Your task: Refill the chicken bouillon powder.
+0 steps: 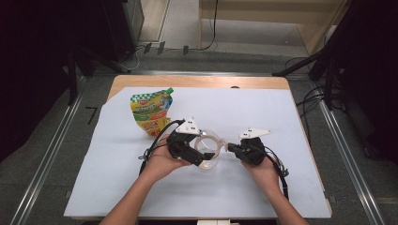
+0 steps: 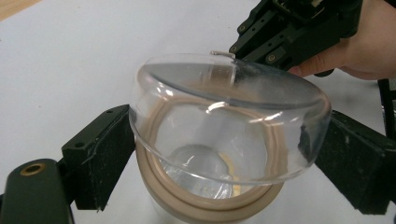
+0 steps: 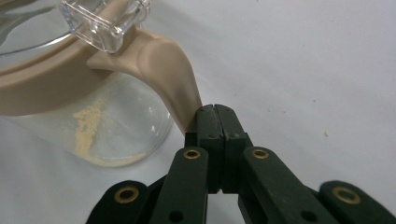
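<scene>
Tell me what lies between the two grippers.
In the high view a clear glass jar with a beige seal ring sits between the left gripper and the right gripper. The left clamps its lid; the right pinches the ring's beige tab.

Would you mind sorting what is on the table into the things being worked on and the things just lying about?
In the job:
- jar, gripped on both sides by the left gripper
- lid, tilted on the jar
- seal tab, pinched by the right gripper

Lying about:
- pouch, apart from the jar
- white sheet covering the table
</scene>
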`<state>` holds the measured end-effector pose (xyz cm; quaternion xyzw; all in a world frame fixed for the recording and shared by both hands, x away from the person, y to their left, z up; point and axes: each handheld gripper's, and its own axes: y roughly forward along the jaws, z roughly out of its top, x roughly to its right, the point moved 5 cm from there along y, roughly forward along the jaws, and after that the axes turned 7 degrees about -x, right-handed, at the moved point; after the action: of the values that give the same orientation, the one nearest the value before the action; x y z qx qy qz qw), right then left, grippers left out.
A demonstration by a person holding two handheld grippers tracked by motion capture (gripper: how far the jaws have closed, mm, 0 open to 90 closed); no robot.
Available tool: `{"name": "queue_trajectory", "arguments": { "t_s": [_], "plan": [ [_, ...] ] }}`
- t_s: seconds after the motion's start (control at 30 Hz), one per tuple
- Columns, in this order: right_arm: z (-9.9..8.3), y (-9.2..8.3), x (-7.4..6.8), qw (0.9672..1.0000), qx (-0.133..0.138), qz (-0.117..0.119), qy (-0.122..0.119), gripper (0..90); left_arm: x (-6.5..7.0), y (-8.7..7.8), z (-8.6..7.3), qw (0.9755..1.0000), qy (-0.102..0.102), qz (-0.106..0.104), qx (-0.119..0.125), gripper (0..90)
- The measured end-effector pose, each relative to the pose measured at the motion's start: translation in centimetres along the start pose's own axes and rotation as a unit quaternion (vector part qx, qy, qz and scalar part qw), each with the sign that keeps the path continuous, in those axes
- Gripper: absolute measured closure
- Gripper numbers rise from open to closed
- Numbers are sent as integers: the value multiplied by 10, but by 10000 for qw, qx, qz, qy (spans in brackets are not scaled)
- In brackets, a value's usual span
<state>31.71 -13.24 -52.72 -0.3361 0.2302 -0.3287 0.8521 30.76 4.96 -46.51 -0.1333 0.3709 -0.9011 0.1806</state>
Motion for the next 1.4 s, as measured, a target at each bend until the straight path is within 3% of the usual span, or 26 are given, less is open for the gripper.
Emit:
{"name": "queue_trajectory", "arguments": {
  "t_s": [0.07,0.1,0.13,0.17,0.27,0.47,0.67,0.97,1.4],
  "plan": [
    [0,0,0,10000,-5,6,-13,900,1,-1,2,10000,48,-59,24,118],
    [0,0,0,10000,3,2,-16,900,4,-4,4,9997,33,-210,94,158],
    [0,0,-1,10000,10,21,-7,900,6,-6,6,9991,3,-383,197,265],
    [0,-1,-1,10000,-3,16,-11,900,7,-6,8,9989,1,-403,239,309],
    [-1,-1,-2,10000,-14,3,-50,900,12,-4,14,9991,-21,-406,81,347],
    [-2,-3,-2,10000,37,-3,-36,900,21,-5,23,9980,34,-635,45,593],
    [-3,-4,-3,10000,72,35,51,900,25,-3,30,9943,-75,-1059,-31,764],
    [-8,-7,-5,9999,97,53,60,900,25,2,49,9938,-68,-1041,-395,769],
    [-8,-12,-6,9997,182,111,103,900,24,10,58,9918,-123,-1168,-508,707]
  ]
}}
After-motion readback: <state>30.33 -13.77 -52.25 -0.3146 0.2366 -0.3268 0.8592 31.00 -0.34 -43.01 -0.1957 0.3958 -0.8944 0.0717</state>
